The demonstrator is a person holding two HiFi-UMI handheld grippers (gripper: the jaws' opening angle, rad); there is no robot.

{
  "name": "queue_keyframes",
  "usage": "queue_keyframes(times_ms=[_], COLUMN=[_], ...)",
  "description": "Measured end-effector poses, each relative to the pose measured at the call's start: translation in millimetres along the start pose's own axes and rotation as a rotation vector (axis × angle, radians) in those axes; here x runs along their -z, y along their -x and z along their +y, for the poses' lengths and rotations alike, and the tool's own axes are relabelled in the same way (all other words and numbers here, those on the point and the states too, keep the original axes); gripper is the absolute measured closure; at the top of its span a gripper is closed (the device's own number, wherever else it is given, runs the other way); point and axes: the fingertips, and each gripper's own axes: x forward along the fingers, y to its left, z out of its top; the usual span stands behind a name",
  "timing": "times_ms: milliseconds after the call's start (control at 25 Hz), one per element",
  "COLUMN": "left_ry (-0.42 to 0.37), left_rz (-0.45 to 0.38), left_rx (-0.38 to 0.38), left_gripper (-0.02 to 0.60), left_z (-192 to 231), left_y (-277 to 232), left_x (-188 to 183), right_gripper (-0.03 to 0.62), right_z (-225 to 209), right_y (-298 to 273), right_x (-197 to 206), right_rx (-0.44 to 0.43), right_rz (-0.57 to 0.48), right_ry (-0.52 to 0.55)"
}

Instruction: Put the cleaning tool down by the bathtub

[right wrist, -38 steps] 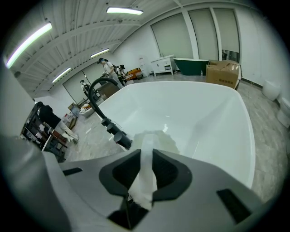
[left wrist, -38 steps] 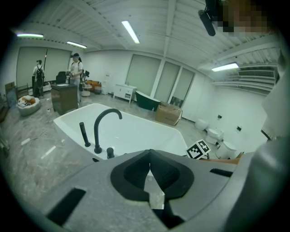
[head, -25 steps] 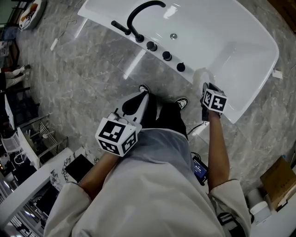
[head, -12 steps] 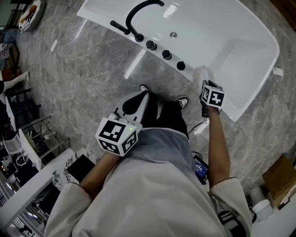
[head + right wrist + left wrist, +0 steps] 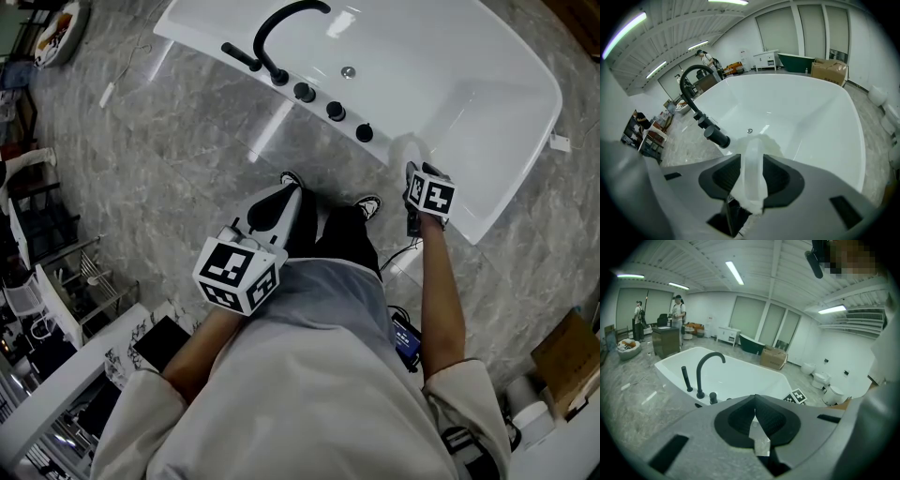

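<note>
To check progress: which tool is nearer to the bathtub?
Right. The right tool is at the bathtub rim, jaws just opened around the white cleaning item; the left tool hangs farther back, above the floor.

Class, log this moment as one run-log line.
right tool: jaws just opened, white cleaning tool between them | over bathtub rim | left tool: shut, empty

The tub [image 5: 487, 56] lies across the floor [image 5: 169, 169] ahead of me. On its near rim the tap [image 5: 281, 23] stands left of three knobs [image 5: 335, 111], and the drain [image 5: 348, 71] sits in the tub just beyond them. Right of the knobs, over that rim, the tool [image 5: 405, 150] stands between the jaws of the right gripper [image 5: 751, 159], which have just been opening. I can't tell whether it rests on the rim. The left gripper [image 5: 755, 399] hangs nearer me and further left, over the floor before the tub.
</note>
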Motion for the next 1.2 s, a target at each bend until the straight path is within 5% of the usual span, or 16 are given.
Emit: queue_keyframes(times_ms=[680, 1200], left_ry=[0.015, 0.037], left_rz=[-0.071, -0.127], left_rx=[0.082, 0.104], left_gripper=[0.577, 0.577], left_z=[-4, 6], left_y=[2, 5], left_x=[-17, -34], right_gripper=[0.5, 0.539], right_z=[21, 56], right_y=[62, 131], right_x=[-15, -52], right_rx=[-0.046, -0.095], right_rz=[-0.072, -0.248], right_ry=[-0.004, -0.024])
